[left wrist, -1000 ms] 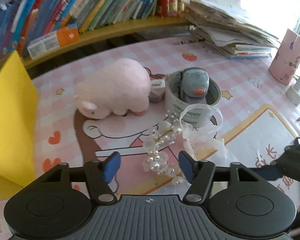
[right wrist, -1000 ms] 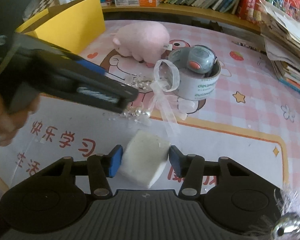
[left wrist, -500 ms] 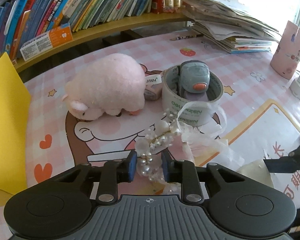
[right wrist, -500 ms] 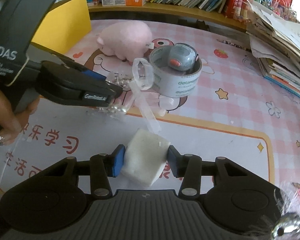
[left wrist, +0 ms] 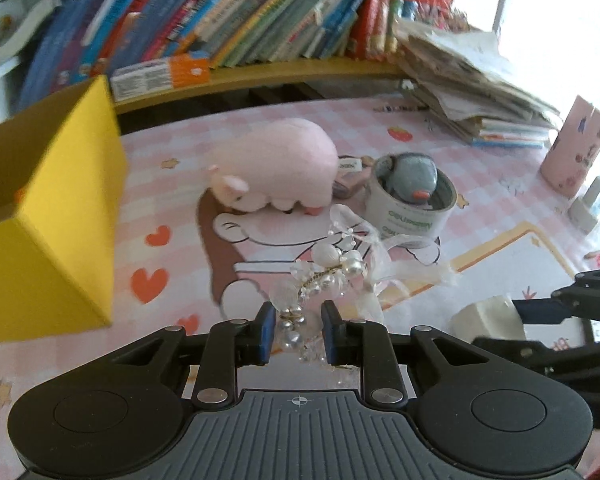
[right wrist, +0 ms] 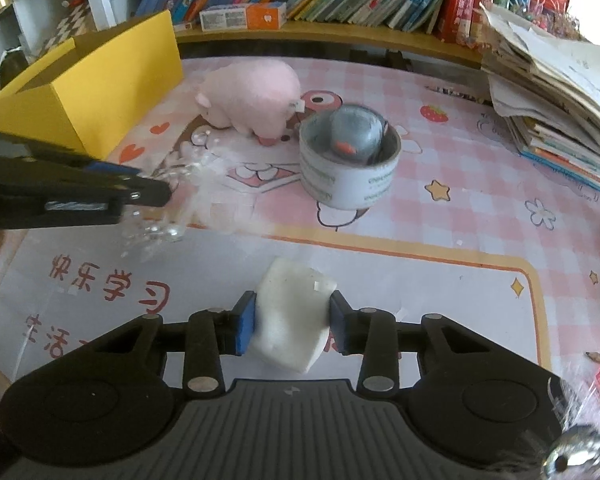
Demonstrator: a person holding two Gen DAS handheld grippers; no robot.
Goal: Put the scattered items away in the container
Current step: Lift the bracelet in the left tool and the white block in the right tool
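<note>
Just above the pink checked tablecloth [left wrist: 440, 136], the left gripper [left wrist: 295, 332] clenches a light, snaggy pearl-and-ribbon hair ornament [left wrist: 332, 272] by its beaded end, while the right gripper [right wrist: 292, 320] pinches a soft white sponge block [right wrist: 290, 316], with the open yellow cardboard box [right wrist: 100, 80] waiting nearby.

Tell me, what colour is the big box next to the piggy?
Yellow. The box shows best in the right wrist view.
</note>
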